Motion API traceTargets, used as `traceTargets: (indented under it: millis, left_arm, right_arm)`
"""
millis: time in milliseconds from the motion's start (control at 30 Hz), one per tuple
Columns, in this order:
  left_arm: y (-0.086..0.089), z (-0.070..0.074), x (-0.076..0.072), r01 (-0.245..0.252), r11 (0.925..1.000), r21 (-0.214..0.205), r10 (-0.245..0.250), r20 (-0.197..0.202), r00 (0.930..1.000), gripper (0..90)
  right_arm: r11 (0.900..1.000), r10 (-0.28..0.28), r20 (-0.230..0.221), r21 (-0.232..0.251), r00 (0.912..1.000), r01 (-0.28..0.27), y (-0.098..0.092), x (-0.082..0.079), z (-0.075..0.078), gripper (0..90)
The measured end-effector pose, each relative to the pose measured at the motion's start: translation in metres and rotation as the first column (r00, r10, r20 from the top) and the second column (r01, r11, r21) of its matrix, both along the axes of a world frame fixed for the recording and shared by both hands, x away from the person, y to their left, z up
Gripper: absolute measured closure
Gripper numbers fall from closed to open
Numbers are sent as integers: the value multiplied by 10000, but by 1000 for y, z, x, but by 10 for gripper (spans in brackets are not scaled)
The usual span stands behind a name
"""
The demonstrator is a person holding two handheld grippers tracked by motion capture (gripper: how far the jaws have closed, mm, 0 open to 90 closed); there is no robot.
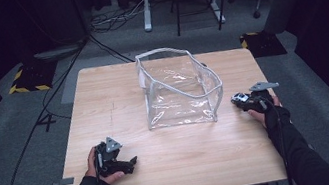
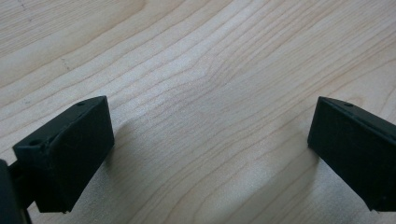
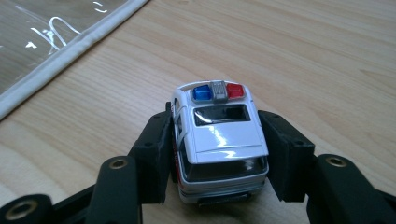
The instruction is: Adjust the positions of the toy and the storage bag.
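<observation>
The right gripper (image 3: 219, 154) clamps a toy police car (image 3: 218, 140) just beside the clear bag (image 1: 179, 87) on the table (image 1: 116, 88); next it likely lifts over the rim, while the left gripper (image 1: 131, 163) rests open

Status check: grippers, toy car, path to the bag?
Right gripper shut on police car. Left gripper open, empty. Clear bag open-topped, path unobstructed.

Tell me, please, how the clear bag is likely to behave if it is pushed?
The clear bag probably slides easily: it looks empty and light. Its thin, crinkled walls would likely buckle, though the white piped rim seems to hold the mouth open.
</observation>
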State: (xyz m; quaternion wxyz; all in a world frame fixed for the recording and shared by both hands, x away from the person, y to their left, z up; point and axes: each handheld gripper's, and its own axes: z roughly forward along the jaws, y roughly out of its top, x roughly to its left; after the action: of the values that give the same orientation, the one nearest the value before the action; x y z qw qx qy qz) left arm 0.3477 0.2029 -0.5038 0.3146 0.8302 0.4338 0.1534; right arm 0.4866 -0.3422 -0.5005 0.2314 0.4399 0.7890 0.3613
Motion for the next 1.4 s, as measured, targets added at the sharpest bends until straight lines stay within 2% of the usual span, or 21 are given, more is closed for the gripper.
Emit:
traceTargets:
  millis: [267,367,600,733,800,867,1067,1167,1300,1400]
  left_arm:
    - [0,0,0,2,10000,2,-2,1,10000,6]
    - [0,0,0,-42,10000,-18,42,40,10000,6]
    - [0,0,0,-25,10000,-14,26,39,10000,6]
    - [0,0,0,-34,10000,-19,34,37,10000,6]
    - [0,0,0,-20,10000,-9,20,38,10000,6]
    - [0,0,0,-13,10000,-7,13,-2,10000,6]
    - [0,0,0,-14,10000,-12,14,-5,10000,6]
    - [0,0,0,35,10000,1,-35,1,10000,6]
    - [0,0,1,88,10000,-13,-88,12,10000,6]
    - [0,0,1,88,10000,-15,-88,8,10000,6]
  right_arm:
    - [9999,-34,-155,153,9999,37,-3,1,0,469]
    - [9994,131,-422,329,9990,-117,-6,0,0,421]
    - [9985,218,-562,509,9982,-189,-15,-3,0,375]
    - [9992,347,-439,224,9984,-337,-12,-4,-1,382]
    - [9989,378,-342,279,9987,-369,-13,-4,0,475]
    - [9983,408,-365,438,9985,-392,-14,-4,0,477]
    - [9988,377,-302,327,9988,-367,-12,-5,-1,480]
    - [9978,534,98,391,9985,-538,-14,-8,1,482]
    - [9975,532,232,463,9983,-542,-15,-9,2,482]
    - [9957,506,399,756,9979,-535,-18,-10,4,483]
